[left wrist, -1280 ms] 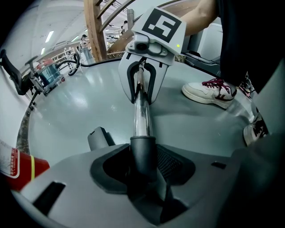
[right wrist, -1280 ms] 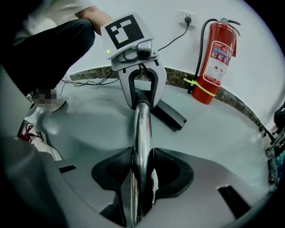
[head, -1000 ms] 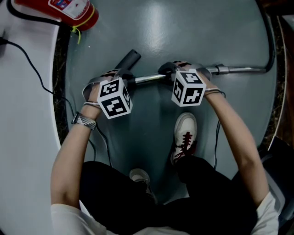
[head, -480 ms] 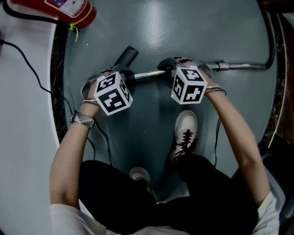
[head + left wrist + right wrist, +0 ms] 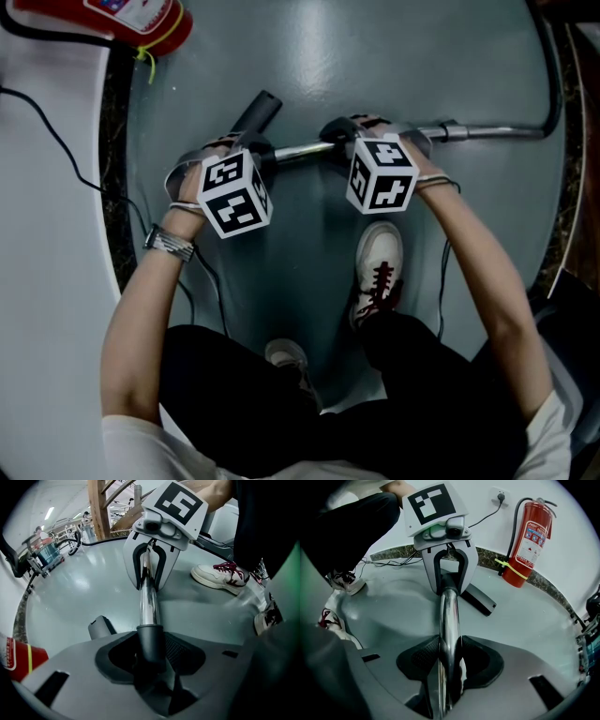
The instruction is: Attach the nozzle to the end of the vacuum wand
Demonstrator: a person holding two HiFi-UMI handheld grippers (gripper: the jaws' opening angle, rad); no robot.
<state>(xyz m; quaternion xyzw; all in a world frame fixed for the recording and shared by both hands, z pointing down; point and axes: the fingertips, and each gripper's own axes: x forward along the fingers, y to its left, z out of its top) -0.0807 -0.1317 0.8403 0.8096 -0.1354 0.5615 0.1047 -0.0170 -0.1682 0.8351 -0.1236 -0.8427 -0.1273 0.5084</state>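
The chrome vacuum wand [image 5: 487,131] lies across the grey floor, and its left end sits in the collar of the black nozzle [image 5: 258,114]. The nozzle's body sticks out up and to the left. My left gripper [image 5: 260,150] is shut on the nozzle's black collar [image 5: 151,641], where the chrome wand [image 5: 148,599] enters it. My right gripper [image 5: 339,133] is shut on the wand [image 5: 449,620] a short way to the right. In each gripper view the other gripper faces the camera along the tube: the right gripper [image 5: 150,566] and the left gripper [image 5: 449,569].
A red fire extinguisher [image 5: 141,19] stands at the top left by the white wall, also in the right gripper view [image 5: 529,541]. A black cable [image 5: 56,122] runs along the white border. The person's shoes [image 5: 377,272] stand just below the wand. The wand bends at the far right [image 5: 553,112].
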